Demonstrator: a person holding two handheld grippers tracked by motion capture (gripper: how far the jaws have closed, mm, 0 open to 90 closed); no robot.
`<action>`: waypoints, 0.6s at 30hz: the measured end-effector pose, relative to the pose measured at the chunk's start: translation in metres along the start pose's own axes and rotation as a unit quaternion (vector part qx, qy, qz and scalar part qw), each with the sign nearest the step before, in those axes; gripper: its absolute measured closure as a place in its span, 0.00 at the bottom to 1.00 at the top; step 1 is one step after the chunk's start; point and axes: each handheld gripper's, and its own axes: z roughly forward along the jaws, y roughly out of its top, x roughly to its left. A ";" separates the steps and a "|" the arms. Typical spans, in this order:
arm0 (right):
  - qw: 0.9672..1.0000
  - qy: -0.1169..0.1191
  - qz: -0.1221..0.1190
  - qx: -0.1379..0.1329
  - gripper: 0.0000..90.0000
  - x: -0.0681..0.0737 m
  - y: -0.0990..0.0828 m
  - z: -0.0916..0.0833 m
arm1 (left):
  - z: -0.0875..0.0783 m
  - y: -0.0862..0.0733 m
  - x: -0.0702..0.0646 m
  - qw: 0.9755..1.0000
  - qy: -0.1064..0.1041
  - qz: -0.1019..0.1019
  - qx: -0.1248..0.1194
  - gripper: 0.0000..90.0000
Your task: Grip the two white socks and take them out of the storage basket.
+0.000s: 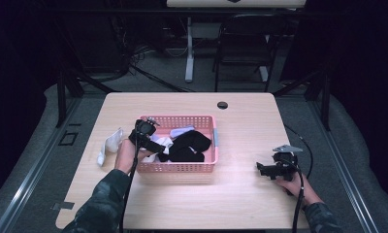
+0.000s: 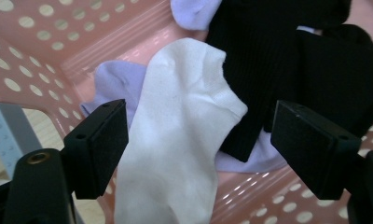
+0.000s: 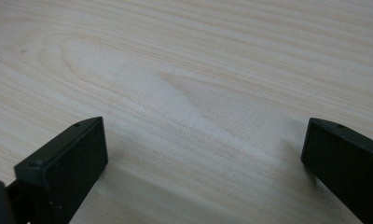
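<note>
Left tool [image 2: 198, 149] agape | astride white sock [image 2: 180, 140] | pink basket [image 2: 31, 51]

The right gripper [image 3: 203, 163] hovered low over the pale wooden table [image 3: 184, 70], jaws spread wide apart, nothing but bare wood grain between the two black pads [image 3: 68, 172].

One basket [image 1: 176, 167], two tools, several socks.

Socks [image 1: 189, 145] lie in the basket [image 1: 182, 167] mid-table [image 1: 245, 204]; one more sock [image 1: 110, 144] lies left of it.
</note>
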 end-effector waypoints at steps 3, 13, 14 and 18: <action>1.000 0.000 0.000 0.000 0.00 0.000 0.000 0.000 | 0.009 0.001 -0.005 1.000 0.006 0.005 0.020 0.29; 1.000 0.000 0.000 0.000 0.00 0.000 0.000 0.000 | 0.022 0.000 -0.002 0.997 0.020 -0.024 0.072 0.41; 1.000 0.000 0.000 0.000 0.00 0.000 0.000 0.000 | 0.023 0.000 -0.002 0.996 0.015 -0.023 0.080 0.41; 1.000 0.001 0.000 0.000 0.00 0.000 0.000 0.000 | 0.025 0.001 -0.003 0.996 0.017 -0.017 0.091 0.50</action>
